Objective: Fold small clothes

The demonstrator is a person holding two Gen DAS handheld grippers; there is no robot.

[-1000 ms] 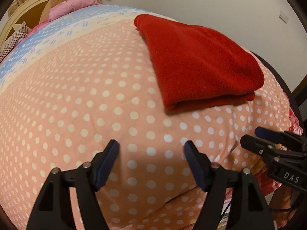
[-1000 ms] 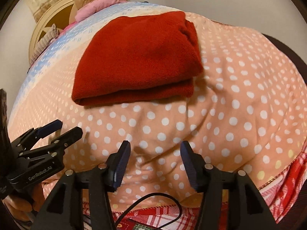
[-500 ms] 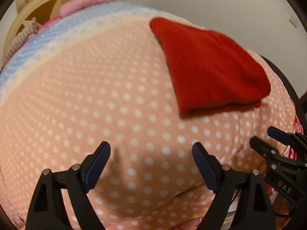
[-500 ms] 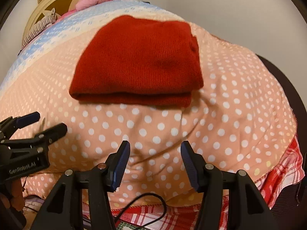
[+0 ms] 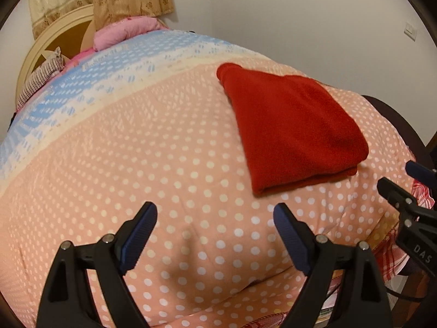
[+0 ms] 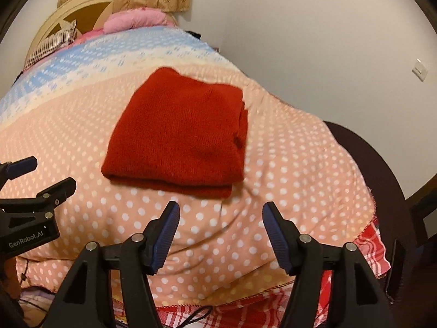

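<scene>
A red knitted garment lies folded into a thick rectangle on the peach polka-dot quilt. My left gripper hovers above the quilt, nearer than the garment and to its left, jaws wide open and empty. My right gripper hangs just in front of the garment's near folded edge; its jaws are opening and nothing is between them. Each gripper also shows at the edge of the other's view: the right gripper and the left gripper.
A pink pillow and a striped cushion lie against the cream headboard at the far end. A red plaid sheet hangs at the near bed edge. A dark chair back stands to the right, by the white wall.
Both grippers have risen and tilted up, so the garment looks smaller and farther and more of the headboard shows. Both pairs of jaws stand wider than before.
</scene>
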